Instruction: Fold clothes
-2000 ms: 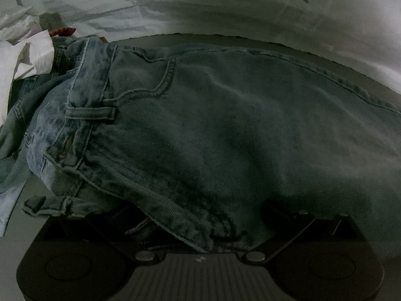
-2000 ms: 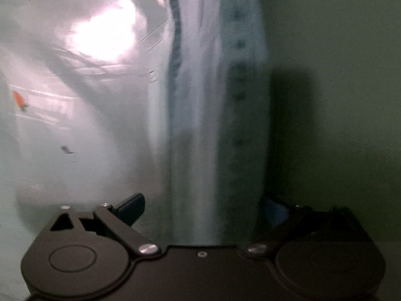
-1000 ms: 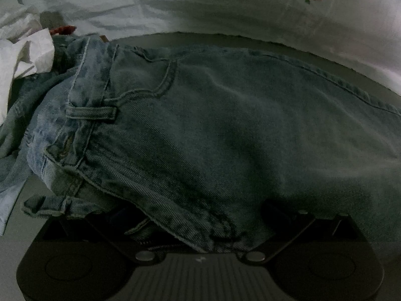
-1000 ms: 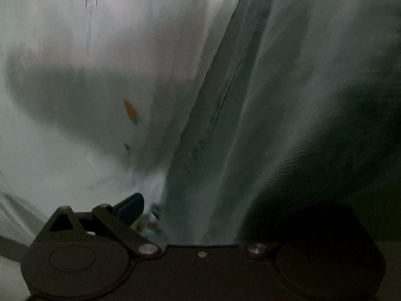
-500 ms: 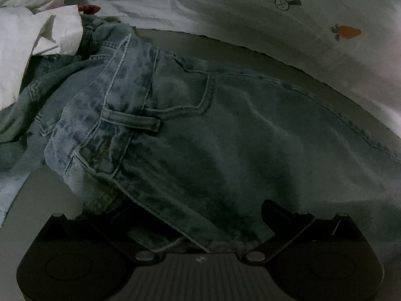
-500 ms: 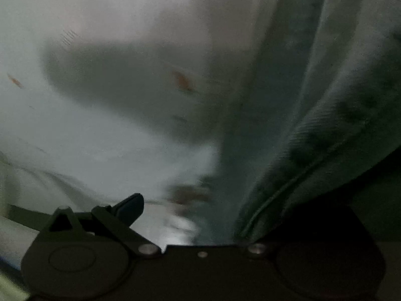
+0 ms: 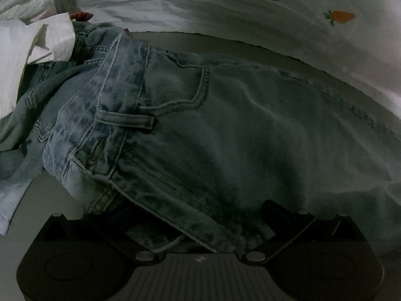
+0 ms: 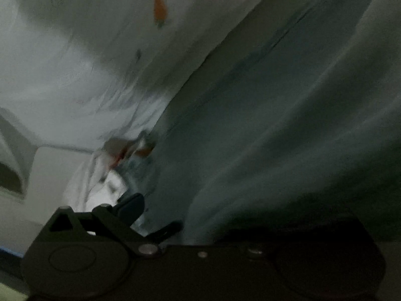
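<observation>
A pair of light-blue jeans lies across a grey surface, waistband and belt loop to the left, back pocket near the middle. My left gripper is shut on the near edge of the jeans' seat. Denim covers its left finger, and the right finger shows. In the right wrist view a jeans leg rises from my right gripper, stretched up to the right and blurred. That gripper is shut on the leg; only its left fingertip shows.
A white sheet with carrot prints lies behind the jeans. White cloth and more denim are heaped at the left. A red scrap peeks out beside them. The bare grey surface shows at the lower left.
The right gripper has swung the jeans leg from hanging straight to slanting across the view. In the left wrist view the waistband has slid right and the jeans lie lower.
</observation>
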`<state>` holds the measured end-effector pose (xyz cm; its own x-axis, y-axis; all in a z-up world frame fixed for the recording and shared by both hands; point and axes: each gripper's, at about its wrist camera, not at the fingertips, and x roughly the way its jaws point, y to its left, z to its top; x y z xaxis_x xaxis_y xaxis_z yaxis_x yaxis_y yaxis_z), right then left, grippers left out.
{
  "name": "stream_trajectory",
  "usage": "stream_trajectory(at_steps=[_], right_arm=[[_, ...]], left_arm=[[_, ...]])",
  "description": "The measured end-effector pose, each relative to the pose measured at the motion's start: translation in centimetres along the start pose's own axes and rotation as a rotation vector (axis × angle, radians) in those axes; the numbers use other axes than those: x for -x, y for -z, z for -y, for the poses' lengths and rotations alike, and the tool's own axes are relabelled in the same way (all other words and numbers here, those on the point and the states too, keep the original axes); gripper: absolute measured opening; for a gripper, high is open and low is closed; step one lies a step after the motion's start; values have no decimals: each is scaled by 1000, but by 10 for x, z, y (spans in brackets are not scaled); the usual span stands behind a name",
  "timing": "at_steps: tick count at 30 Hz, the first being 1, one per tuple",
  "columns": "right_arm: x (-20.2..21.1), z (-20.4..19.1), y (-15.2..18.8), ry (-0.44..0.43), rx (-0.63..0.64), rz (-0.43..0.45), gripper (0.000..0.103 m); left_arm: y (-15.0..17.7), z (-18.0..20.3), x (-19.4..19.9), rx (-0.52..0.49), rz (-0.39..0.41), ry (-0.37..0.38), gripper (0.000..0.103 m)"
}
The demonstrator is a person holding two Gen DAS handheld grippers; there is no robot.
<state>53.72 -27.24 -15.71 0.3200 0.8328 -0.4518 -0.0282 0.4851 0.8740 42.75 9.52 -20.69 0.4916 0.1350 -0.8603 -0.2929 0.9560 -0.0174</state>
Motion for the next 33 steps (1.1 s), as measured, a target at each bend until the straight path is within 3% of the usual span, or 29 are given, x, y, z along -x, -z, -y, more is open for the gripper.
stream_trajectory(at_steps=[3, 8, 11, 16, 20, 24, 28, 33], right_arm=[[-15, -11, 13, -1, 47, -51, 102], [-29, -13, 14, 92, 34, 22, 99], [-48, -18, 10, 111, 46, -8, 103], [-59, -19, 19, 17, 26, -141, 103], [-42, -4, 41, -39, -4, -202, 102], [-29, 1, 56, -39, 20, -212, 92], [-22, 5, 60, 12, 19, -191, 73], [-2, 4, 66, 52, -7, -167, 68]], left_arm=[[2, -1, 1, 13, 8, 16, 103], [2, -1, 2, 18, 12, 22, 103], [3, -3, 2, 17, 14, 34, 103], [2, -5, 0, 27, 17, 42, 103], [3, -4, -1, 24, 19, 38, 103], [4, -4, -2, 20, 26, 43, 103], [6, -5, -3, 21, 34, 45, 103], [12, -15, 7, 79, 74, 100, 103]])
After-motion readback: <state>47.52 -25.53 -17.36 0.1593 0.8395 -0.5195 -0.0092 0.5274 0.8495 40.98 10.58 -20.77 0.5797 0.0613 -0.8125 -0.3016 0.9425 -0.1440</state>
